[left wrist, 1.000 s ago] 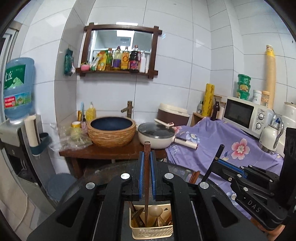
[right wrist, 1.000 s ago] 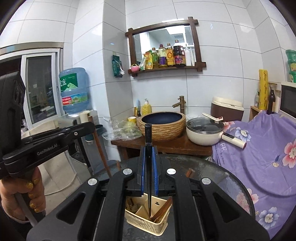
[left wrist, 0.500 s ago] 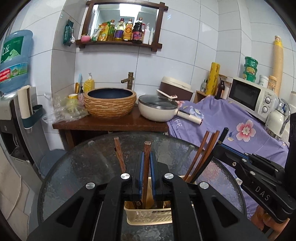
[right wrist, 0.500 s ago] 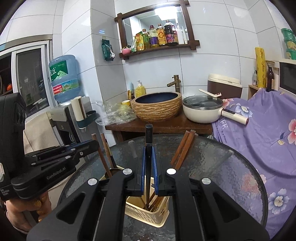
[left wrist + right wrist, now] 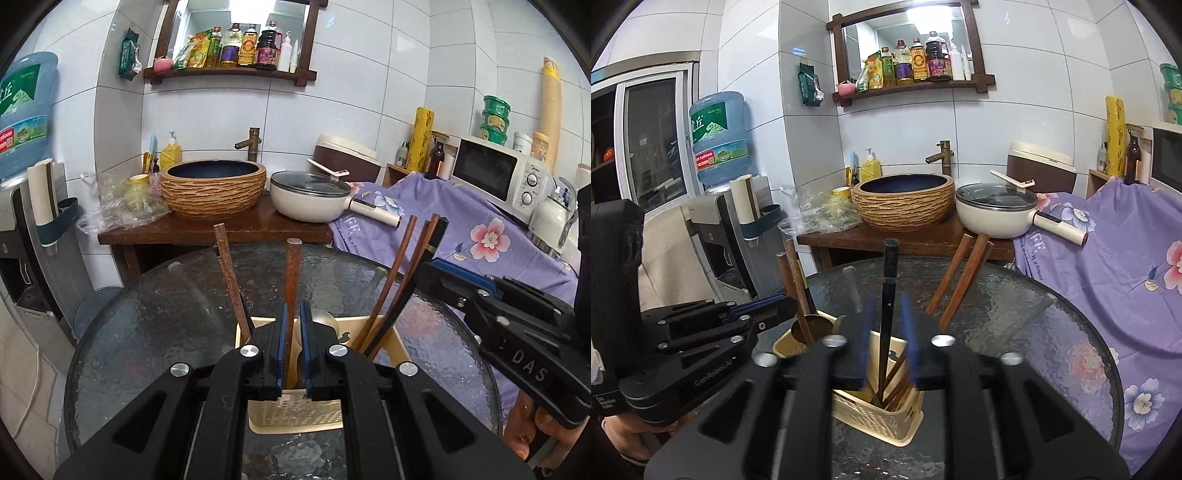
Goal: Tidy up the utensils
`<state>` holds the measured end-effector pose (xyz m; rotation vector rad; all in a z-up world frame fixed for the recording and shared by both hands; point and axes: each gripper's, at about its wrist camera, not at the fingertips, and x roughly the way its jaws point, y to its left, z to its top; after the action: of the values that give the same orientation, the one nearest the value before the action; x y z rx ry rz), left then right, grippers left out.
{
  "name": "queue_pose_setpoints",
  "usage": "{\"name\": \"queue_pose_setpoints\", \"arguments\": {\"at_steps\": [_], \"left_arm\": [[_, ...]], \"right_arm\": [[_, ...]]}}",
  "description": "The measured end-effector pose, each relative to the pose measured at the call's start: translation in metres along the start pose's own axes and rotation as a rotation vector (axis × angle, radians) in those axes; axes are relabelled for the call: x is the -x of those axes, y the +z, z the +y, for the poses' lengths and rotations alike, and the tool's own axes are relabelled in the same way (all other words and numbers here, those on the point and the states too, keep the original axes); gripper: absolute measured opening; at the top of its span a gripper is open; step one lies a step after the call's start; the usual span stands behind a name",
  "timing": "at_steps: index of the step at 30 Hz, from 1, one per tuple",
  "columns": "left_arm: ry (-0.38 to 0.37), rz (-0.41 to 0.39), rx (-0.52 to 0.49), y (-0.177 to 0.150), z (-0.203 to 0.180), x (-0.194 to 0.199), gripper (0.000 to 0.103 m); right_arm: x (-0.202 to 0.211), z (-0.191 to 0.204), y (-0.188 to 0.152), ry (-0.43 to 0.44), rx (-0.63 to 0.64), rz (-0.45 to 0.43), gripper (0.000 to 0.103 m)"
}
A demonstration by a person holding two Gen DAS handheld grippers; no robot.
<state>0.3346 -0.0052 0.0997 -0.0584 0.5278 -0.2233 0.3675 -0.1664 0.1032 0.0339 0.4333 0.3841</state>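
Observation:
A beige utensil basket [image 5: 400, 350] [image 5: 871, 417] stands on the round glass table [image 5: 147, 332]. My left gripper [image 5: 293, 308] holds a brown wooden handle [image 5: 293, 266] upright over the basket. Its jaws are just starting to open, with the handle still between the pads. My right gripper [image 5: 888, 299] is opening. A black utensil [image 5: 889, 273] stands loose between its blurred pads, its lower end in the basket. Brown chopsticks [image 5: 402, 266] [image 5: 956, 273] lean at the basket's right. Another brown handle [image 5: 229, 273] and a metal spoon [image 5: 325, 321] sit in it too.
Behind the table a wooden stand carries a woven basin [image 5: 214, 192] and a cream pan [image 5: 310, 199]. A purple flowered cloth [image 5: 1126, 277] covers the right side, under a microwave [image 5: 495, 173]. A water dispenser [image 5: 720, 147] stands at the left.
Both grippers sank toward the basket, carrying their utensils down into it. The right jaws have parted and let go of the black utensil. The left pads have eased slightly.

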Motion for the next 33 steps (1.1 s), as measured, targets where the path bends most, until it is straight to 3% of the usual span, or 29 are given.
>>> {"name": "queue_pose_setpoints", "arguments": {"at_steps": [1,2,10,20,22,27,33], "left_arm": [[-0.002,-0.004,-0.007,-0.001,-0.002,0.002,0.021],[-0.003,-0.011,-0.016,-0.003,-0.003,0.005,0.032],[0.035,-0.051,-0.048,-0.028,-0.003,0.025,0.054],[0.114,-0.111,-0.09,-0.074,0.002,0.062,0.095],[0.133,-0.135,-0.079,-0.088,0.004,0.074,0.096],[0.102,-0.126,-0.037,-0.124,0.006,0.094,0.096],[0.192,-0.144,-0.111,-0.179,-0.003,0.118,0.096]], "right_arm": [[0.004,-0.001,-0.002,-0.007,-0.004,-0.016,0.066],[0.007,-0.002,-0.003,-0.016,-0.007,-0.033,0.069],[0.034,-0.007,-0.016,-0.025,0.005,-0.072,0.07],[0.076,0.001,-0.064,-0.029,0.019,-0.091,0.097],[0.089,0.009,-0.082,-0.022,0.04,-0.111,0.097],[0.112,0.024,-0.124,0.004,0.059,-0.112,0.097],[0.145,0.041,-0.179,-0.01,0.083,-0.12,0.097]]}}
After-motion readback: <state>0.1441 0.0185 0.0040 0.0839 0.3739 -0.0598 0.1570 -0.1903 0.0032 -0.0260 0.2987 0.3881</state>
